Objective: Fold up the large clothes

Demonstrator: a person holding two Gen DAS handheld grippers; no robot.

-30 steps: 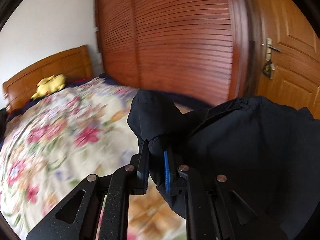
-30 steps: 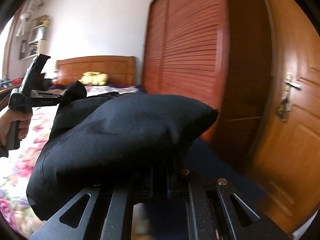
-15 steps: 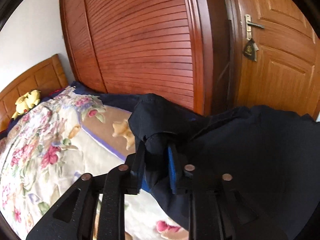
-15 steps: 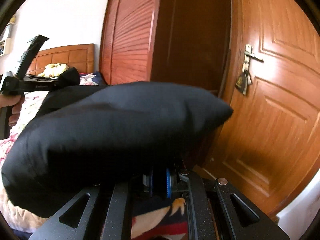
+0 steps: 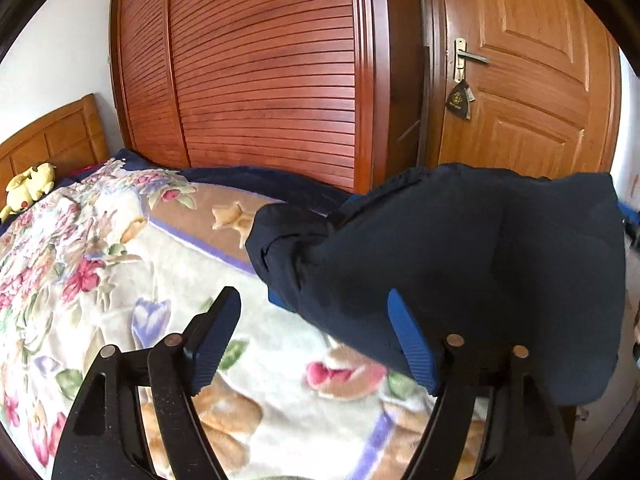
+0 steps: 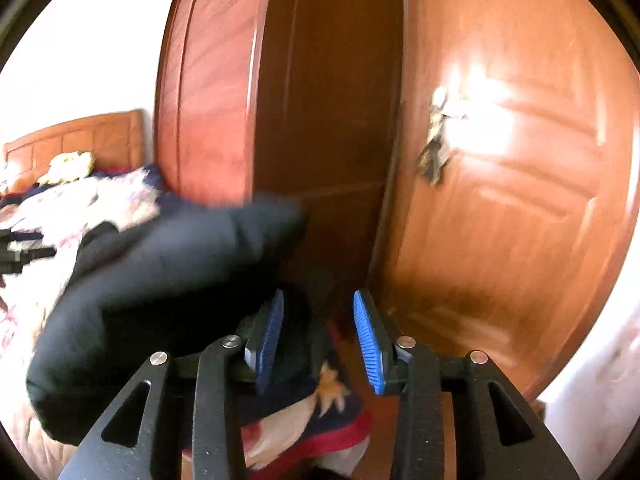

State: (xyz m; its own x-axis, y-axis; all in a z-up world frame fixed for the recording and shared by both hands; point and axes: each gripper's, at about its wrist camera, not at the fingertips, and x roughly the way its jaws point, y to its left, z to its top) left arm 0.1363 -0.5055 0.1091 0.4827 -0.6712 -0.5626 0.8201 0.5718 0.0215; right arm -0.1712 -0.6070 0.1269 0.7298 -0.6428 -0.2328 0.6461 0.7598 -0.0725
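At the foot of the bed, the dark garment (image 5: 472, 264) is dropping onto the floral blanket (image 5: 120, 280); a second ago we pinched it at both ends. Now our left gripper (image 5: 316, 328) and right gripper (image 6: 318, 336) are opening their jaws, cloth loose between them, so we judge this fold laid. The matte fabric bunches softly; the blanket looks plush.
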